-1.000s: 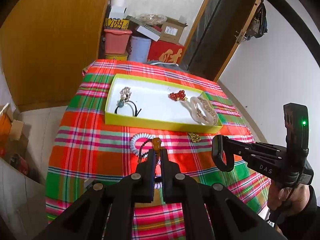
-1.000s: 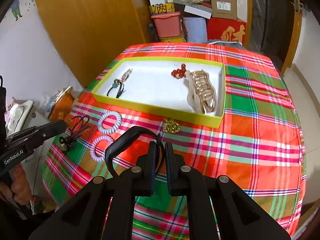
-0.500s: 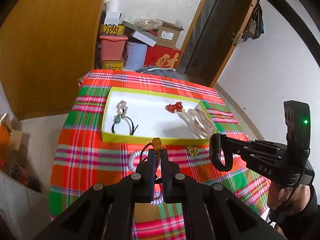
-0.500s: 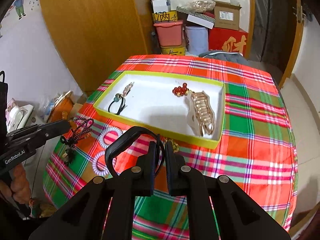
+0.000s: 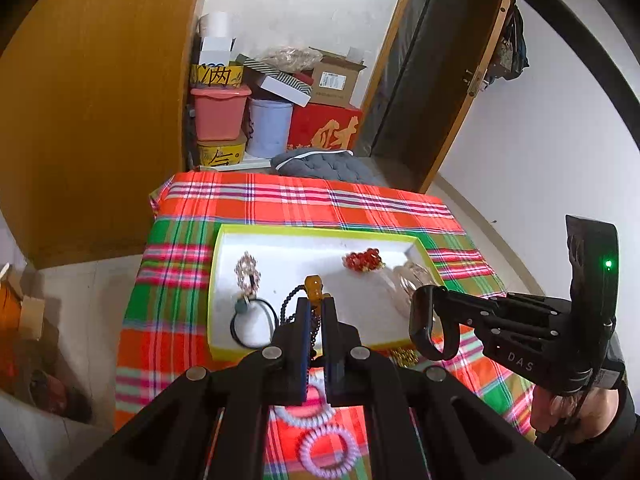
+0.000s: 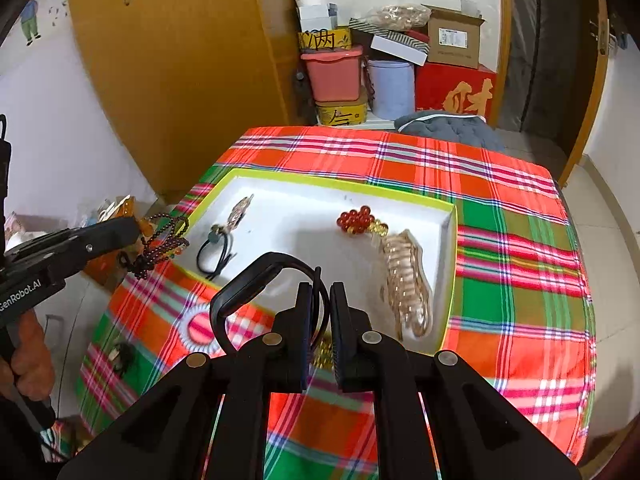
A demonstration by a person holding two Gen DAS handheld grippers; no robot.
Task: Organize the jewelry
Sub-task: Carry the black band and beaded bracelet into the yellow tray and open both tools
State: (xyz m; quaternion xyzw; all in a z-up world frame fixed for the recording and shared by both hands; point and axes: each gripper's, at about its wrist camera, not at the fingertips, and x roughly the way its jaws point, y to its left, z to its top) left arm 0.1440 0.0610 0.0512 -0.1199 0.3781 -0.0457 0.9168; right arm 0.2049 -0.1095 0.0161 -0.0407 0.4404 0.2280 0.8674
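Note:
My left gripper is shut on a dark bead bracelet with an amber bead and holds it in the air over the near edge of the yellow-rimmed white tray; the bracelet also shows in the right wrist view. My right gripper is shut on a black headband, held above the tray's near edge; the headband also shows in the left wrist view. The tray holds a black hair tie, a brooch, red beads and a clear hair claw.
The table has a red-green plaid cloth. Two pale spiral hair ties and a gold chain lie on the cloth in front of the tray. Boxes and bins stand behind the table, next to a wooden wardrobe.
Both grippers have risen and moved forward toward the tray, each carrying its item. The bracelet now hangs over the tray's near edge instead of over the cloth.

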